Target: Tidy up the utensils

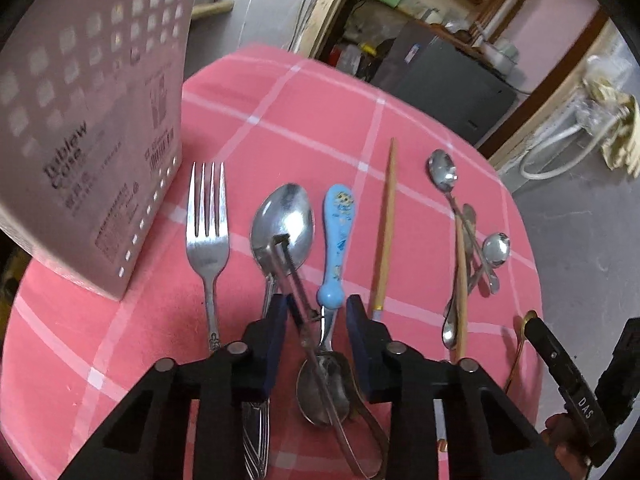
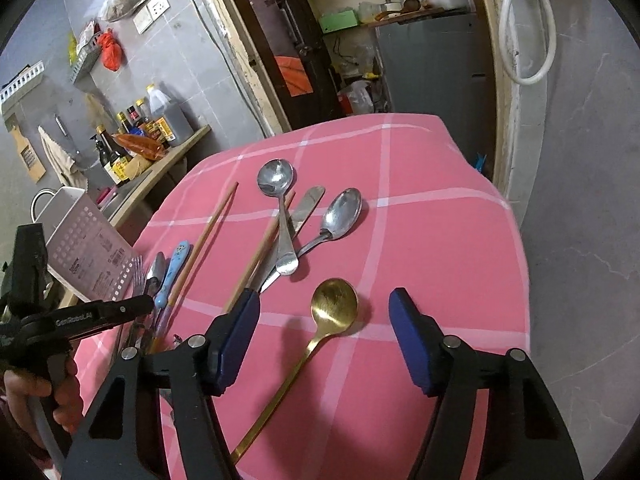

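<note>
Pink checked desk [image 2: 440, 240]: left gripper [image 1: 316, 312], fingers narrowed, not yet pinching the peeler [image 1: 296, 280]; right gripper [image 2: 324, 316], half-wide, should centre on the gold spoon [image 2: 334, 306] before closing.

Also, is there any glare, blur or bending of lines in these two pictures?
Left wrist view: glare on the large steel spoon; the perforated utensil holder is blurred. Right wrist view: sharper; the fisheye bends the doorframe and the checked tablecloth.

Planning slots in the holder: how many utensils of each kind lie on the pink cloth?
Spoons: 5
Fork: 1
Chopsticks: 2
Knife: 1
Thin metal tool: 1
Total: 10
</note>
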The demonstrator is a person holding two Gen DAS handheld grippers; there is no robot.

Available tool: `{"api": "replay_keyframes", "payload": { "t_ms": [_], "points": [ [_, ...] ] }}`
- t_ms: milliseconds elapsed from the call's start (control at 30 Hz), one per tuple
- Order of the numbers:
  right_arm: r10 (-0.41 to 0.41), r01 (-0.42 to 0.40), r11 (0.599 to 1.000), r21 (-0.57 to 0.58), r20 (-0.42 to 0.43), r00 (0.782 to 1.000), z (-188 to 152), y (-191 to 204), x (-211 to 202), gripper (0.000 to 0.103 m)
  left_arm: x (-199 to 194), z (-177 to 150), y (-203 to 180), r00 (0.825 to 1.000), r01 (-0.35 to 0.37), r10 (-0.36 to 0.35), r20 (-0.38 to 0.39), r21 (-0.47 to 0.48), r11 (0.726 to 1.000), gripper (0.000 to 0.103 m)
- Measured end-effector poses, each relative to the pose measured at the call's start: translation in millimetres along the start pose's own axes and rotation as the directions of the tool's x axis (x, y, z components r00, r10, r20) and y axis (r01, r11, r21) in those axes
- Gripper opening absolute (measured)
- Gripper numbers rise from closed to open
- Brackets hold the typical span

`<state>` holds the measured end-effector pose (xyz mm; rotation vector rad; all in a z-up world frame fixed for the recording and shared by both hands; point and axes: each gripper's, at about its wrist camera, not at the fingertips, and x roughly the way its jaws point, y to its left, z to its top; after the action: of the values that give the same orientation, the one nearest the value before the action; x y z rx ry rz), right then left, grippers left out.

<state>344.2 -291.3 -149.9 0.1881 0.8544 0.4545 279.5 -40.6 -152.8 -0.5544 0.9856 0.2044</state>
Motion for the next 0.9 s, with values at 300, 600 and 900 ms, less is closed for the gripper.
{"api": "replay_keyframes", "payload": {
  "t_ms": [300,600,900],
  "points": [
    [0.068,-0.069,0.997,-0.017,-0.079,0.995,9.7,-5.4,14.4,0.041,8.2,16.8,4.9,0.995,0.008,-0.012,-0.102,-0.045,0.999,0.021],
    [0.122,-0.116,0.99,0.077,-0.079,0.989,0.9,-19.6,4.9,0.006,14.5,23.0,1.0,0.98,0.057,-0.06,-0.19,-0.017,0.998,0.016],
    [0.053,-0.053,0.999,-0.002,0.073,0.996,2.0,6.0,-49.2,0.005,-20.7,5.4,-13.8,0.977,0.193,-0.185,-0.101,0.077,0.978,0.014]
  ]
}}
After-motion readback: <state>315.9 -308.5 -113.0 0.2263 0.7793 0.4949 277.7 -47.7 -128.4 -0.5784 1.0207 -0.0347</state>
